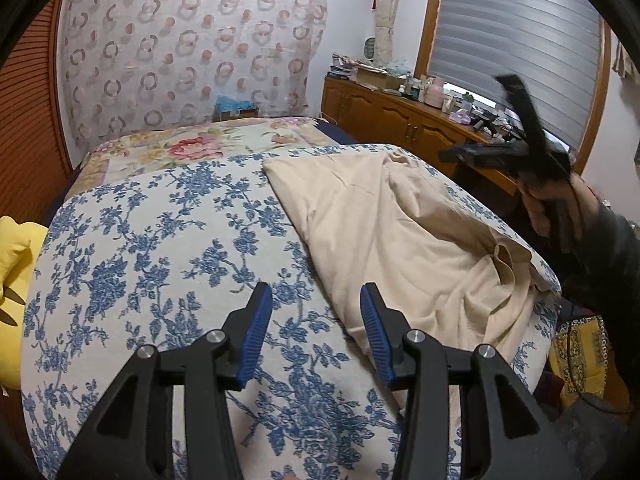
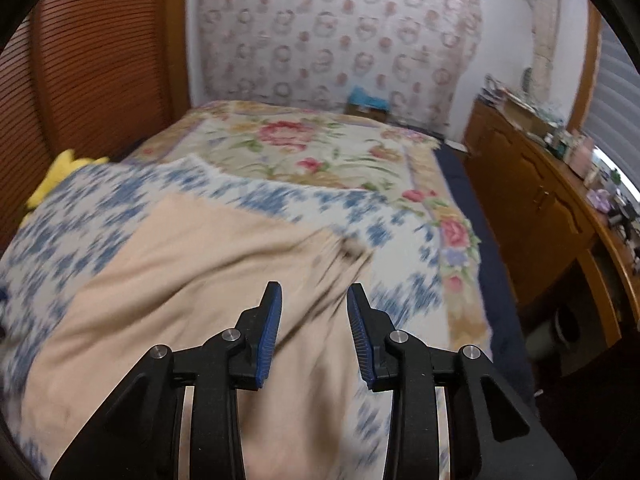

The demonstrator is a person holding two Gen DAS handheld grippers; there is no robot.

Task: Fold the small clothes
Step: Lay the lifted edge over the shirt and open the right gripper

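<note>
- Lying on the bed [image 1: 132, 248] is a cream garment [image 1: 400, 224], spread over a blue floral cover [image 1: 160, 264], toward the bed's right edge as the left wrist view shows it.
- Garment is lying rumpled, one fold bunching near the right edge, part of it draping toward the near edge.
- Left tool [image 1: 316, 300] is hovering above the blue floral cover near the bed's near edge, pointing down at a slant, jaws standing partly apart, nothing between the blue pads [image 1: 256, 332].
- Garment's near edge is sitting just beside the left tool's right-hand pad; touching or not, cannot tell.
- Right tool [image 2: 314, 300] is hanging over the cream garment, jaws partly apart, pads gripping nothing; cloth is showing below the gap.
- Right wrist view is blurring, so cloth detail is staying unclear there.
- In the left wrist view the right tool [image 1: 516, 128] is appearing as a dark blurred shape above the bed's right edge, held by a hand [image 1: 556, 208] in a dark sleeve [image 1: 616, 256].
- A second, pink floral cover [image 1: 192, 148] is lying across the bed's far end.
- A yellow cushion [image 1: 16, 280] is sitting at the bed's left edge.
- A wooden cabinet [image 1: 384, 116] with clutter on top is standing beyond the bed's right edge.
</note>
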